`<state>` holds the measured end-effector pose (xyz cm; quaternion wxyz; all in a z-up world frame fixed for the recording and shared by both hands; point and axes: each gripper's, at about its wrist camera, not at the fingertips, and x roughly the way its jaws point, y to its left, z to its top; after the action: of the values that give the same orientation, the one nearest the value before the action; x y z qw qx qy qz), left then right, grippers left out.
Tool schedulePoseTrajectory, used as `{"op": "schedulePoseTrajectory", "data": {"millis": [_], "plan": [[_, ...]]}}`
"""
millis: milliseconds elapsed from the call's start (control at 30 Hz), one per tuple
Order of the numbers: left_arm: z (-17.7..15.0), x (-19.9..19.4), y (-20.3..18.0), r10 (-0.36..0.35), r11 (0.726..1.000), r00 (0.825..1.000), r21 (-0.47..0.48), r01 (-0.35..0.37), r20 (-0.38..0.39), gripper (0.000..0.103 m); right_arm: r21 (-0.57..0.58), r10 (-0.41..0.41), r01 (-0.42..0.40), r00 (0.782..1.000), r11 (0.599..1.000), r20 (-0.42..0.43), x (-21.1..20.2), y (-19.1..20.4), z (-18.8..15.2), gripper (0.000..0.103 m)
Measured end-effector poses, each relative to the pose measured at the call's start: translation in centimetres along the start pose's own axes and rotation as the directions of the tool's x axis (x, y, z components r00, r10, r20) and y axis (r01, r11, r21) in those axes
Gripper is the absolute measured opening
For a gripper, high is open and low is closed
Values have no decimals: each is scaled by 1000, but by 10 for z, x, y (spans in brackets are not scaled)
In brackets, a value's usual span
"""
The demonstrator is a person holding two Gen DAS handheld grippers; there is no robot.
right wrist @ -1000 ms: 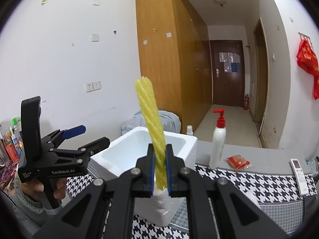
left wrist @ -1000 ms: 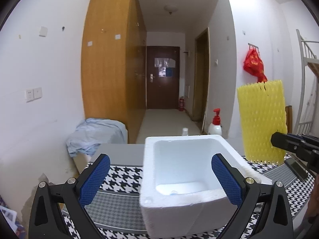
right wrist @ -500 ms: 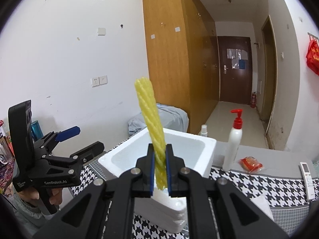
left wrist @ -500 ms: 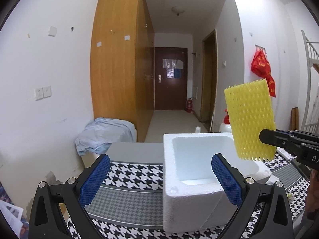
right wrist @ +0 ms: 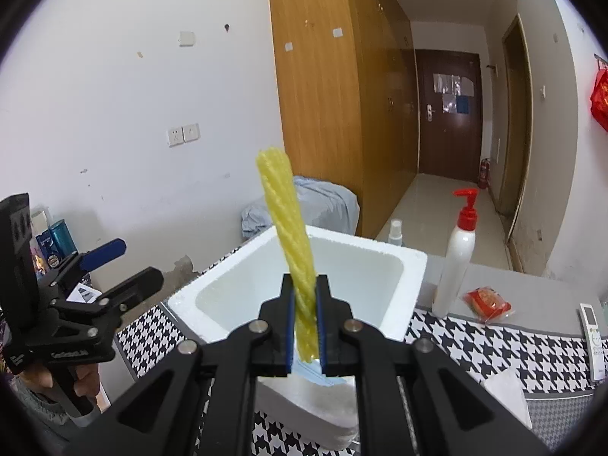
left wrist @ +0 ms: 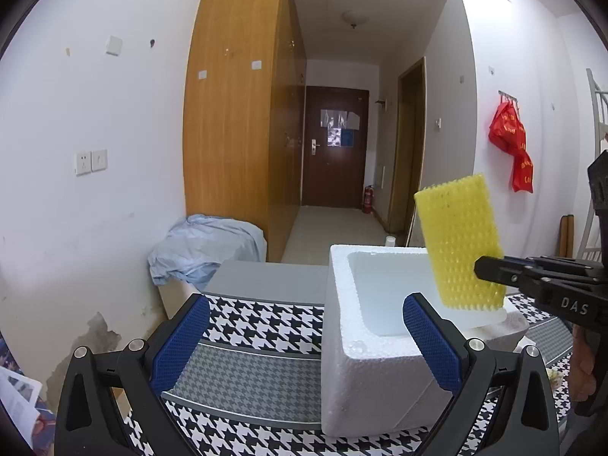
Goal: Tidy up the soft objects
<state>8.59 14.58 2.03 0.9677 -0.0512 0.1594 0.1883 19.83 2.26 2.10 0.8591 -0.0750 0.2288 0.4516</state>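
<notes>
**Inspection: gripper hardware and operator clothing**

Left black plastic two-finger gripper [left wrist: 306, 340]: angular black arms with triangular cut-outs, silver round-head screws at the pivots, finger pads [left wrist: 431, 338] faced in blue textured rubber. Seen from the right wrist view, its body [right wrist: 68, 323] carries grey embossed lettering, partly legible, and a tall black block at the rear.

Right black plastic two-finger gripper [right wrist: 304, 326]: same angular build, silver screws, thin blue pad facings. White lettering "DAS" shows on its side [left wrist: 573, 304].

Operator: a grey sleeve cuff [right wrist: 34, 404] is visible at the left hand.
</notes>
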Motion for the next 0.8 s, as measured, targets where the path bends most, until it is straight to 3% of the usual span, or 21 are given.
{"op": "schedulePoseTrajectory", "data": {"millis": [200,233,267,333,400,467,600,800], "plan": [[0,0,1,-7,1000,1000,10,7,3,102,-10,-15,15,1000,1000,-15,9,2,-2,13],[0,0,1,-8,1000,1000,12,7,2,102,-13,-20,19,1000,1000,-20,11,2,-3,17],[0,1,0,-7,1000,1000,16,7,1,102,-9,-19,19,999,1000,-29,13,2,-3,23],[0,1,0,-10,1000,1000,20,10,0,102,4,-10,10,999,1000,-38,15,2,-3,58],[-1,2,-1,-11,1000,1000,25,11,-1,102,6,1,-1,1000,1000,-27,13,3,-3,69],[-1,3,-1,-11,1000,1000,22,11,-3,102,-5,-1,1,1000,1000,-17,10,6,-5,70],[-1,4,-3,-16,1000,1000,21,16,-8,102,-10,1,-1,1000,1000,-9,6,7,-6,85],[2,5,-6,-28,999,1000,25,28,-12,102,-9,-3,3,1000,1000,13,-4,5,-5,88]]}}
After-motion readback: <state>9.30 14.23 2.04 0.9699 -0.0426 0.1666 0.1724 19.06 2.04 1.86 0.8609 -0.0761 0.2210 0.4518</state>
